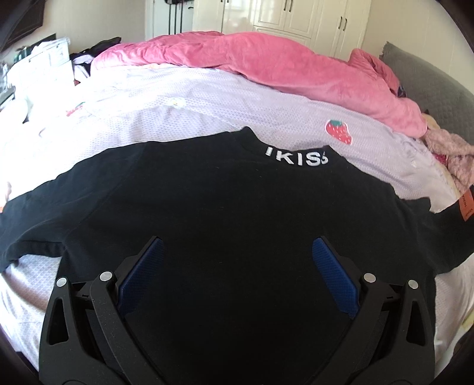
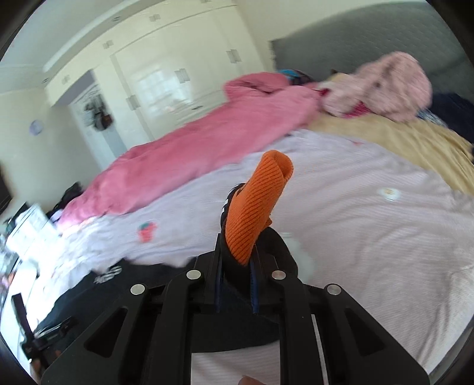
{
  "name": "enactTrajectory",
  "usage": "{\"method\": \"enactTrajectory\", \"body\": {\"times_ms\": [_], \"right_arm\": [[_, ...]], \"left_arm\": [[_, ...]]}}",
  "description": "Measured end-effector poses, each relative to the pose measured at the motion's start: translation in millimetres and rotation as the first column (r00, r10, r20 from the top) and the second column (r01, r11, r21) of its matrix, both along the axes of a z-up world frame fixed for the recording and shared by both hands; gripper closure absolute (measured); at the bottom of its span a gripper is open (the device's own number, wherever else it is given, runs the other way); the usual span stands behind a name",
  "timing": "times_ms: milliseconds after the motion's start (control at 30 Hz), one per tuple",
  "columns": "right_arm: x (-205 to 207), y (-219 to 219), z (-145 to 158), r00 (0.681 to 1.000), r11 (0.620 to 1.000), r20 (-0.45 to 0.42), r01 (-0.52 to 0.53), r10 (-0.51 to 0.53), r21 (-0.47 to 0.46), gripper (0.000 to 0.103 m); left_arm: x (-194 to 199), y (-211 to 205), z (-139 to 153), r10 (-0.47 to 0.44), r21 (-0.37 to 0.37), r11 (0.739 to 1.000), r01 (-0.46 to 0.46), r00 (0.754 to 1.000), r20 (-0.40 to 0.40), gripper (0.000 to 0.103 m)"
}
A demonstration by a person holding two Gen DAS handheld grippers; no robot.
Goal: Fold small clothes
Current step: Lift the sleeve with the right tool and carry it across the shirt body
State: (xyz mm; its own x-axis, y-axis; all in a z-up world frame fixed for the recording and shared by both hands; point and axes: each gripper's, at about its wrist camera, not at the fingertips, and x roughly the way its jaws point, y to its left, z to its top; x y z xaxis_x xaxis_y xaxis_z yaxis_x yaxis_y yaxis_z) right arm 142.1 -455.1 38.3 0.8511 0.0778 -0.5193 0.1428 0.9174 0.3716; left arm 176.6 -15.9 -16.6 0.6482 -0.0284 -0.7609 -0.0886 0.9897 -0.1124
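A small black top (image 1: 213, 207) with white collar lettering lies spread flat on the pale lilac bedspread (image 1: 207, 100). My left gripper (image 1: 237, 251) is open, its blue pads held apart over the middle of the top. My right gripper (image 2: 237, 237) is shut on the top's sleeve end with its orange ribbed cuff (image 2: 254, 204), which sticks up above the fingers. It holds the cuff lifted above the bedspread (image 2: 370, 237). The rest of the black top (image 2: 97, 290) shows at lower left in the right wrist view.
A pink quilt (image 1: 281, 68) lies bunched along the far side of the bed. A fluffy pink garment (image 2: 382, 86) and a yellow blanket (image 2: 400, 139) lie near the grey headboard (image 1: 435, 88). White wardrobes (image 1: 290, 17) stand behind. Clutter sits at the far left (image 1: 38, 68).
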Motion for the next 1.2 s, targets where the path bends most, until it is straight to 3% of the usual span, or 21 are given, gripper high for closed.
{"method": "enactTrajectory", "body": {"times_ms": [100,333,700,967,1100,1167,1200], "right_arm": [[2,39,13,0.998,0.998,0.014,-0.060,0.061,-0.029,0.090],[9,126,25,0.983,0.978,0.013,-0.183,0.185,-0.096,0.090],[19,251,17,0.935,0.925,-0.042,-0.355,0.353,-0.136,0.090],[20,316,3,0.894,0.878,-0.089,-0.447,0.439,-0.171,0.090],[18,339,-6,0.867,0.848,-0.104,-0.498,0.487,-0.180,0.084],[15,345,-10,0.852,0.837,-0.097,-0.523,0.514,-0.161,0.077],[14,346,-10,0.848,0.833,-0.092,-0.531,0.523,-0.155,0.066]], "left_arm": [[-5,17,6,0.016,-0.069,0.998,-0.014,1.000,0.024,0.009],[-15,50,13,0.051,-0.127,0.991,-0.045,0.998,0.043,0.009],[-30,107,18,0.135,-0.258,0.959,-0.114,0.989,0.066,0.009],[-38,133,20,0.169,-0.339,0.931,-0.134,0.983,0.076,0.009],[-40,143,14,0.194,-0.371,0.916,-0.156,0.979,0.067,0.009],[-41,145,13,0.196,-0.371,0.915,-0.156,0.978,0.071,0.009],[-41,145,14,0.196,-0.367,0.917,-0.156,0.978,0.073,0.009]]}}
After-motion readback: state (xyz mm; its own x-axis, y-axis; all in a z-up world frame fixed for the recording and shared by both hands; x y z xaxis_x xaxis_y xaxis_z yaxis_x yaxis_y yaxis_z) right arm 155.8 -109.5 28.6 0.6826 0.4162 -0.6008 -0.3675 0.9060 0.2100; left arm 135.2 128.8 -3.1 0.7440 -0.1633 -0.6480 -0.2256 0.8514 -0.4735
